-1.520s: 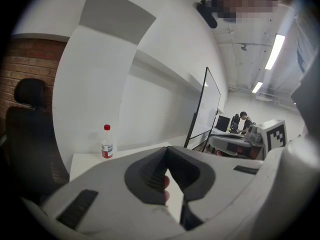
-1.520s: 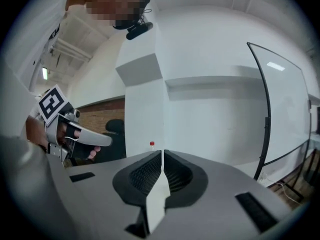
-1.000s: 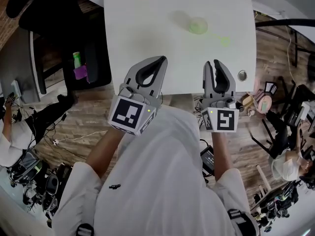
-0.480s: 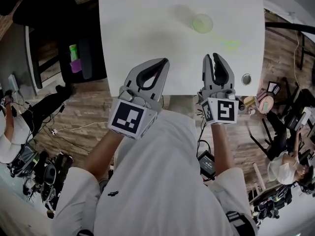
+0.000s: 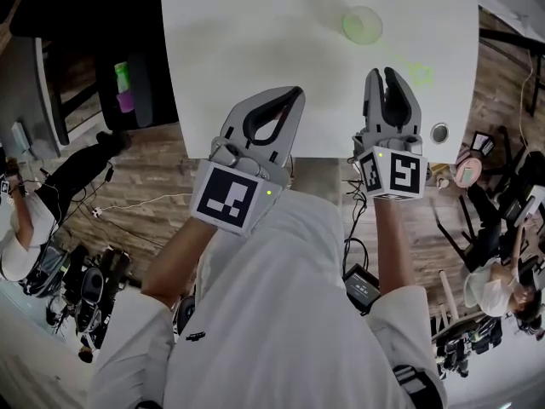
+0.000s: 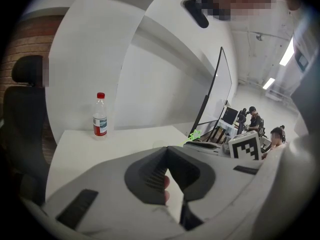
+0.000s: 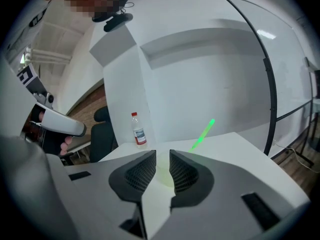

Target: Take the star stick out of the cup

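A pale green cup (image 5: 362, 25) stands on the white table (image 5: 255, 41), with a green star stick (image 5: 417, 73) leaning out of it toward the right. In the right gripper view the stick (image 7: 204, 131) slants up above the jaws, and the cup (image 7: 162, 176) shows through the gap between them. My right gripper (image 5: 385, 75) hovers over the table's near edge, short of the cup, open, with nothing between its pads. My left gripper (image 5: 292, 94) is further left at the same edge, its tips touching and empty. The star (image 6: 196, 134) peeks over the left gripper's jaws.
A clear bottle with a red cap (image 6: 100, 115) stands at the table's far left corner. A black office chair (image 5: 136, 75) sits left of the table. There is a round grommet (image 5: 439, 132) near the table's right front corner. People and cluttered gear fill the floor on both sides.
Both grippers have moved forward over the table's near edge, and the right one is now closer to the cup. Neither jaw opening has changed.
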